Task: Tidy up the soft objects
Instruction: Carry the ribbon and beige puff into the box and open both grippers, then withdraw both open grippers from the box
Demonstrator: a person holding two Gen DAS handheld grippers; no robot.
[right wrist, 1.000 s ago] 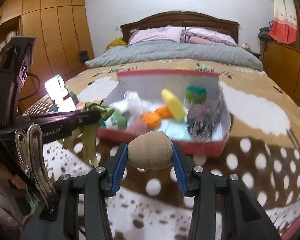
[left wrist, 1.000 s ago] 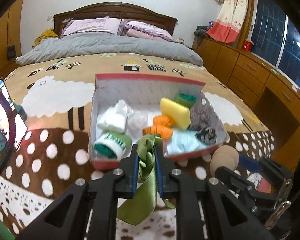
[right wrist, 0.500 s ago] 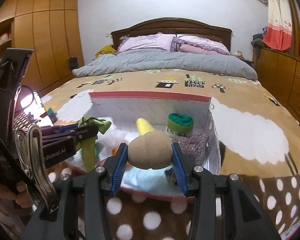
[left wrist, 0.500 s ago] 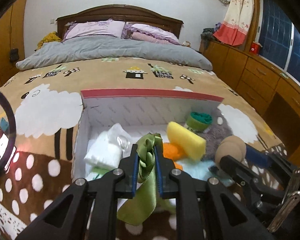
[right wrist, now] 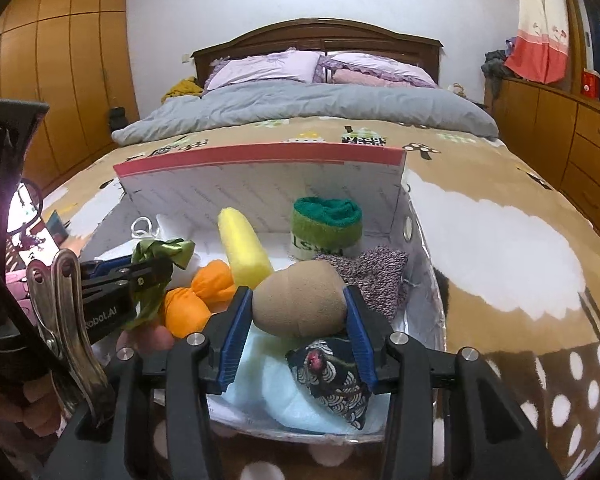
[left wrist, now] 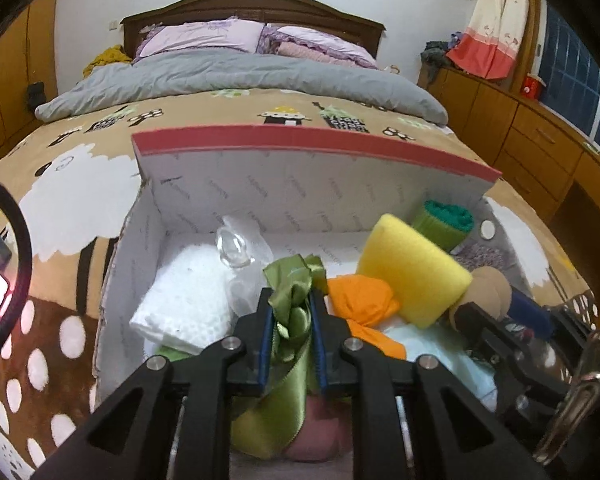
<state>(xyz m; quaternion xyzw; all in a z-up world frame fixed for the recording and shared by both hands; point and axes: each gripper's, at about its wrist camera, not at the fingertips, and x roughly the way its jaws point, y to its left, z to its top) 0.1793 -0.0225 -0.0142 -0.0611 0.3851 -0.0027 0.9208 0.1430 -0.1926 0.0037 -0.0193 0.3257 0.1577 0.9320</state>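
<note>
L tongs (left wrist: 291, 344) just easing off green ribbon (left wrist: 290, 308), R tongs (right wrist: 299, 322) pinching tan sponge (right wrist: 300, 304); both over box (left wrist: 300, 184): release low, gently.

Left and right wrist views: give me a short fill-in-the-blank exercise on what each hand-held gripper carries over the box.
1. The left hand-held gripper has a ribbon of ______ colour between its pads.
2. The right hand-held gripper holds a tan, ______-shaped sponge.
3. The box has a rim coloured ______.
4. The yellow sponge lies ______ the box.

Missing words: green; egg; red; inside
</note>
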